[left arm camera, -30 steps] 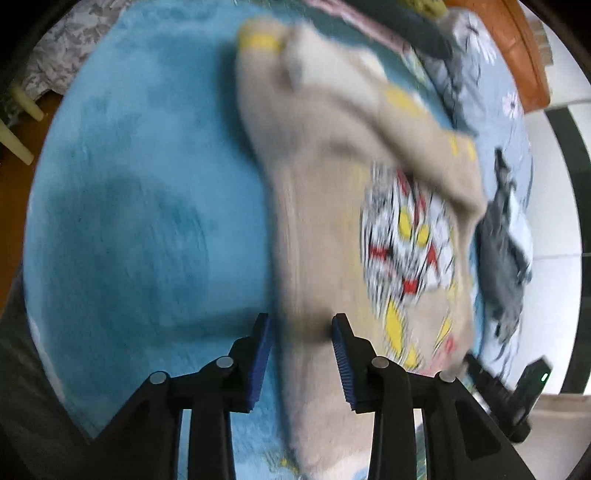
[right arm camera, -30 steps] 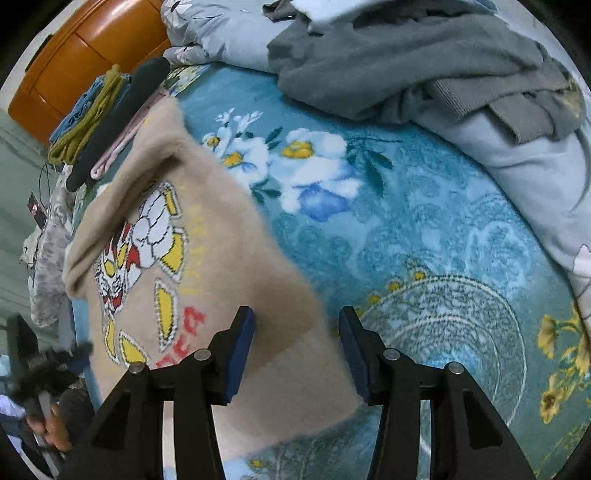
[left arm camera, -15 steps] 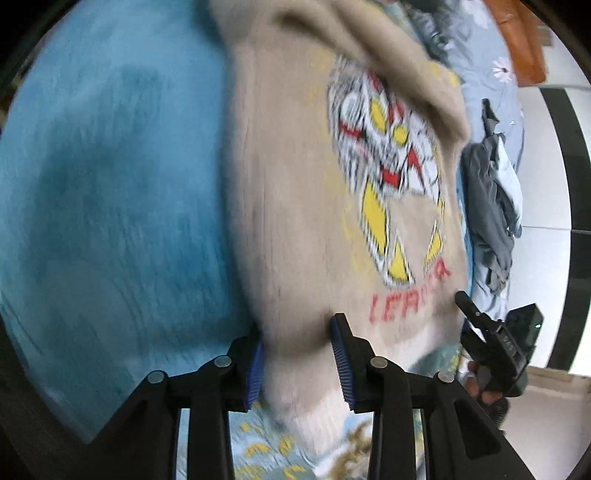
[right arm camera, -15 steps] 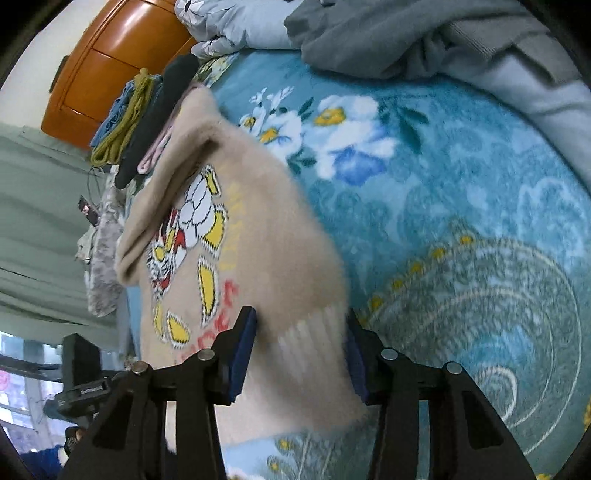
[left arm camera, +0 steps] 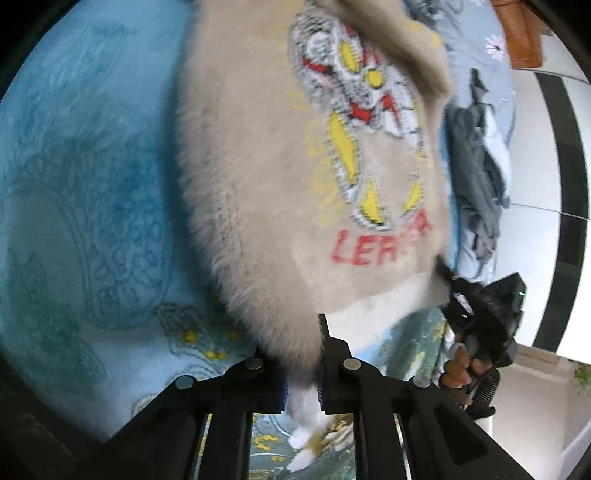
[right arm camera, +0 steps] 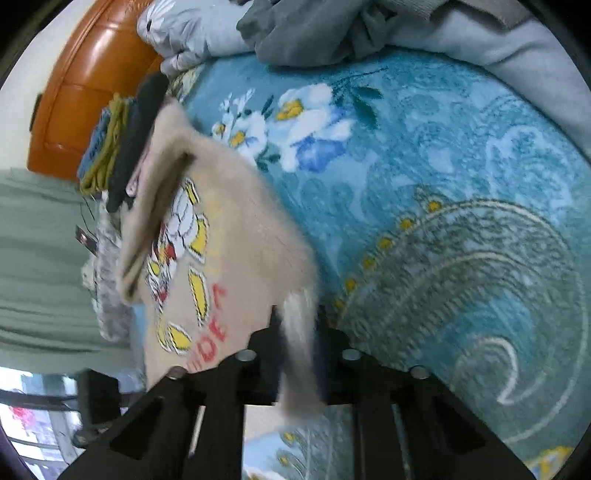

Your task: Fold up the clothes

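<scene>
A fuzzy beige sweater (left arm camera: 266, 155) with a cartoon print and red letters hangs lifted over the blue floral blanket (left arm camera: 74, 184). My left gripper (left arm camera: 301, 354) is shut on the sweater's white ribbed hem at one corner. My right gripper (right arm camera: 297, 347) is shut on the hem at the other corner; the sweater (right arm camera: 221, 258) stretches away to the left in that view. The right gripper also shows in the left wrist view (left arm camera: 480, 317), held in a hand. The sweater's upper part is folded over and partly out of view.
A pile of grey clothes (right arm camera: 332, 29) and a pale quilt (right arm camera: 498, 48) lie at the far side of the blanket (right arm camera: 443, 184). A stack of folded items (right arm camera: 122, 140) sits by the orange headboard (right arm camera: 77, 96). Green curtain (right arm camera: 37, 258) at left.
Both grippers have closed on the sweater's hem and lifted it off the blanket; the sweater now hangs stretched between them and the views have tilted.
</scene>
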